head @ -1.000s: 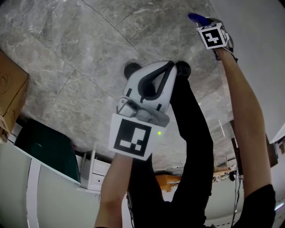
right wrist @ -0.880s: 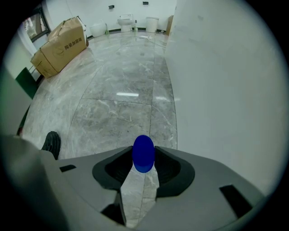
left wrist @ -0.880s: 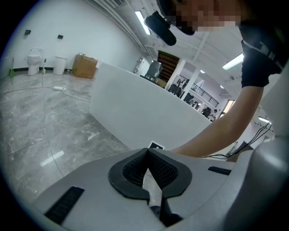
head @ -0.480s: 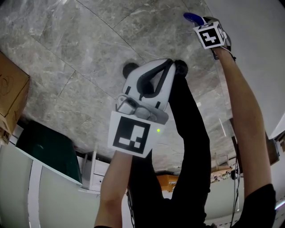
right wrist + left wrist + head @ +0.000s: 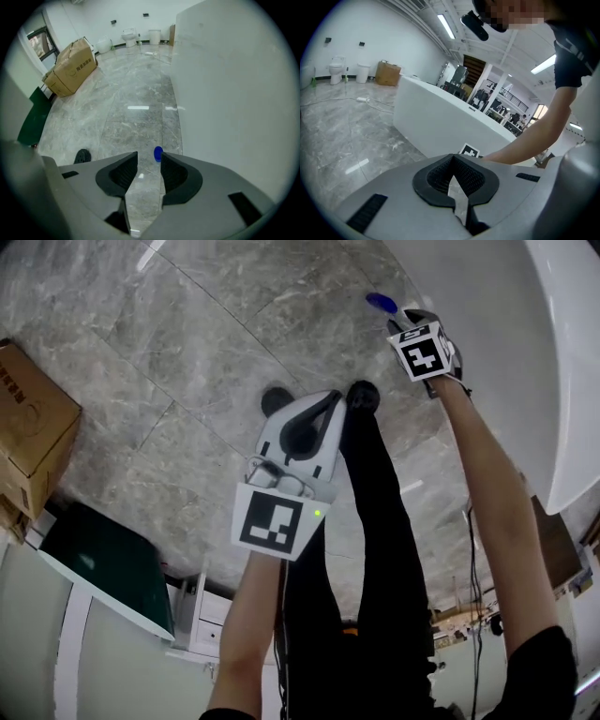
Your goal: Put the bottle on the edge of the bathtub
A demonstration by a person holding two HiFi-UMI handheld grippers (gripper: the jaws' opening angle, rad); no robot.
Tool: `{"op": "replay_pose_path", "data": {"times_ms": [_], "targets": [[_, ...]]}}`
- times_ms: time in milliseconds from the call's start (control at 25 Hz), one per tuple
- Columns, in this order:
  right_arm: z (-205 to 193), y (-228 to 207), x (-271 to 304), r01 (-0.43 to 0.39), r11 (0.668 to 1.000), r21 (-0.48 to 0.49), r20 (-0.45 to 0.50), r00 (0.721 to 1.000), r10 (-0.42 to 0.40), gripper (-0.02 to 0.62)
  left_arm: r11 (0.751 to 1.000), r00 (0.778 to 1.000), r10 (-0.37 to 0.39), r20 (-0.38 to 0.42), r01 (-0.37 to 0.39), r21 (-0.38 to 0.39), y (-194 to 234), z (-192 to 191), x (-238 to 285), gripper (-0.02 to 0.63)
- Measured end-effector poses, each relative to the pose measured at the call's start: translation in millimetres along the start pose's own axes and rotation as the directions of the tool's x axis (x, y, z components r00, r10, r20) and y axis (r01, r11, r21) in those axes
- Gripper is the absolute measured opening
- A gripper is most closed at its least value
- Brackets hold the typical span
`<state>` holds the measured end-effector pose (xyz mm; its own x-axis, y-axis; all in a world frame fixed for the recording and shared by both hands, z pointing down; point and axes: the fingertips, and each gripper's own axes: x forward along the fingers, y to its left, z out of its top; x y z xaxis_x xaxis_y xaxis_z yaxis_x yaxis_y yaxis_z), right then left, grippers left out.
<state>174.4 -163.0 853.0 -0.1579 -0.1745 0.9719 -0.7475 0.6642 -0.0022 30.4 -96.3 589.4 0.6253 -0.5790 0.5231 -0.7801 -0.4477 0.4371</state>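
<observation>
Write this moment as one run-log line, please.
left gripper shut, empty | right gripper open, beside bathtub | blue object just beyond its jaws, ungripped

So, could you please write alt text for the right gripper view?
The right claw hangs open and empty over grey marble floor, a small blue object just beyond its tips. The white bathtub wall fills the right; a cardboard box stands far left.

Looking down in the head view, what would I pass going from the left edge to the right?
Cardboard box → left gripper → right gripper → white bathtub.
</observation>
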Motion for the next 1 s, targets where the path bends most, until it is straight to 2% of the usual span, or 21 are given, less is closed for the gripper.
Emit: {"op": "replay_pose_path", "data": {"times_ms": [320, 440, 520, 800, 1000], "targets": [[8.0, 27.7, -152.2, -0.061, 0.996, 0.063, 0.067, 0.996, 0.056, 0.146, 0.997, 0.997, 0.078, -0.016, -0.079, -0.022, -60.1, 63.9, -88.9, 0.009], [14.0, 29.2, -209.1, -0.05, 0.993, 0.103, 0.105, 0.994, 0.039, 0.146, 0.995, 0.995, 0.098, 0.005, -0.098, 0.002, -84.1, 93.9, -116.1, 0.009], [19.7, 32.6, -246.3, -0.044, 0.989, 0.138, 0.141, 0.99, 0.024, 0.144, 0.995, 0.995, 0.096, -0.009, -0.096, 0.036, -99.5, 107.2, -133.8, 0.009], [31.5, 68.8, -380.5, -0.07, 0.966, 0.249, 0.239, 0.971, 0.009, 0.137, 0.995, 1.0, 0.016, -0.011, -0.015, 0.098, -160.9, 163.6, -191.8, 0.009], [46.5, 95.3, -453.2, -0.053, 0.915, 0.399, 0.316, 0.945, -0.083, 0.109, 0.973, 0.995, -0.101, -0.012, 0.101, 0.208, -175.8, 193.0, -232.3, 0.009]]}}
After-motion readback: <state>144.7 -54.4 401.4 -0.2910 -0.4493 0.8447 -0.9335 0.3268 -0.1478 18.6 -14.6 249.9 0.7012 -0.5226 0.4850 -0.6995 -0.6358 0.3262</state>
